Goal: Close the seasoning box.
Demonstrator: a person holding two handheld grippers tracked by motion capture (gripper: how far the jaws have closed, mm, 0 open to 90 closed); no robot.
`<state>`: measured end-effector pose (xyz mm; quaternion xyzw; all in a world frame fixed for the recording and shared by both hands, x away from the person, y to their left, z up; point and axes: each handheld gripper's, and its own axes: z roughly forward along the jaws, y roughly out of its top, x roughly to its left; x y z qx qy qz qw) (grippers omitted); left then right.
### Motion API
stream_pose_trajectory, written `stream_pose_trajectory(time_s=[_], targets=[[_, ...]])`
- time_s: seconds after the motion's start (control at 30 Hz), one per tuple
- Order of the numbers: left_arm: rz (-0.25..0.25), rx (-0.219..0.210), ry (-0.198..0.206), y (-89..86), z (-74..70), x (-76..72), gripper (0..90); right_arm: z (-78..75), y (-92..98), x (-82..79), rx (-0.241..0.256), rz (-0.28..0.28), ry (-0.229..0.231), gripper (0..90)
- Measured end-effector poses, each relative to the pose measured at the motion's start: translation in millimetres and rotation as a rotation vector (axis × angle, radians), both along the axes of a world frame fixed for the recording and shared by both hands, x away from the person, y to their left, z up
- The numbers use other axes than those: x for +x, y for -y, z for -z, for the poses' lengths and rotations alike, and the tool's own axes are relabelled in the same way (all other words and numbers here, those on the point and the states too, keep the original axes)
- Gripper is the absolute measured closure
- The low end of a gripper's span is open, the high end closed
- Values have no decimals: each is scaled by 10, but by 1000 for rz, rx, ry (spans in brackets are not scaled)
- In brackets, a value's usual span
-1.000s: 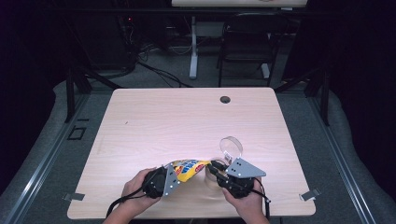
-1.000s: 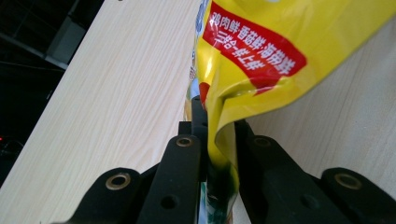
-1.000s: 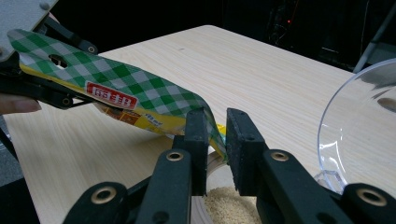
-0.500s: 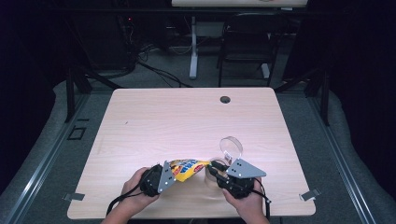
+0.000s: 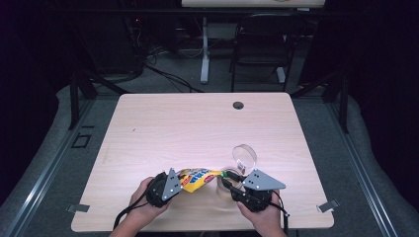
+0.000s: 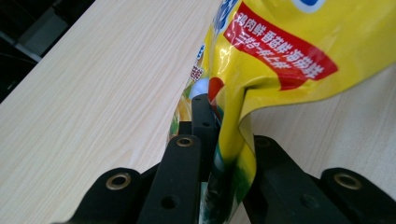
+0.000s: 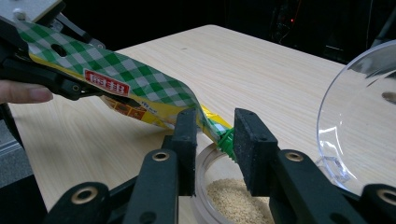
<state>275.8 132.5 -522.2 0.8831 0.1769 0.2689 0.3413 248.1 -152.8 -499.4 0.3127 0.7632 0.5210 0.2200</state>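
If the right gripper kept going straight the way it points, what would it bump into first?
Probably the yellow snack bag: the right hand-held gripper already has its green corner between its jaws, above the clear container of grains.

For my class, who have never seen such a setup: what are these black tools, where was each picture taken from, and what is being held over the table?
A person holds a two-jaw tool in each hand. One picture looks down from above; the others come from cameras riding on each tool. The left gripper is shut on one end of a yellow seasoning packet. The right gripper's jaws flank the packet's other end, above a clear round container holding tan granules. Its clear hinged lid stands open on the wooden table.
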Motion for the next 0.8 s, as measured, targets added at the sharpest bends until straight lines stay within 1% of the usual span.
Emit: stream_pose_trajectory(time_s=[0.03,0.1,0.13,0.17,0.2,0.27,0.33,0.37,0.4,0.47,0.5,0.53,0.57,0.6,0.67,0.7,0.73,0.77,0.8], targets=[[-7,-22,-16,-20,0,11,876,8,3,1,8,2,1,685],[-9,-26,-15,-33,-3,21,876,13,7,3,6,4,0,675],[-13,-34,-23,-44,-7,29,876,25,16,11,10,6,-1,660],[-20,-56,-28,-60,-7,46,876,32,17,13,15,9,-3,658],[-20,-56,-28,-60,-7,46,876,32,17,13,15,9,-3,658],[-27,-72,-39,-80,-4,68,874,32,36,10,10,12,-4,654],[-25,-78,-47,-97,-4,75,873,27,43,6,17,18,0,648],[-30,-90,-49,-102,2,74,872,24,46,5,20,17,2,644],[-30,-90,-49,-102,2,74,872,22,48,3,22,18,2,644],[-31,-105,-62,-127,5,79,870,21,49,3,22,18,2,640],[-39,-124,-74,-155,8,88,870,21,47,5,26,19,-2,636],[-39,-124,-74,-155,8,88,871,21,47,5,26,19,-2,636],[-48,-144,-82,-186,10,104,871,20,43,4,26,17,-3,635],[-48,-144,-82,-186,10,104,871,20,43,4,26,17,-3,635],[-53,-161,-92,-217,7,125,872,26,45,3,25,16,-3,634],[-61,-186,-104,-241,10,142,872,31,51,4,23,18,-4,634],[-61,-186,-104,-241,10,142,872,30,60,4,22,18,-5,634],[-65,-201,-110,-265,10,159,872,33,62,5,30,25,-6,634],[-65,-201,-110,-265,10,159,872,33,62,5,30,25,-6,634]])
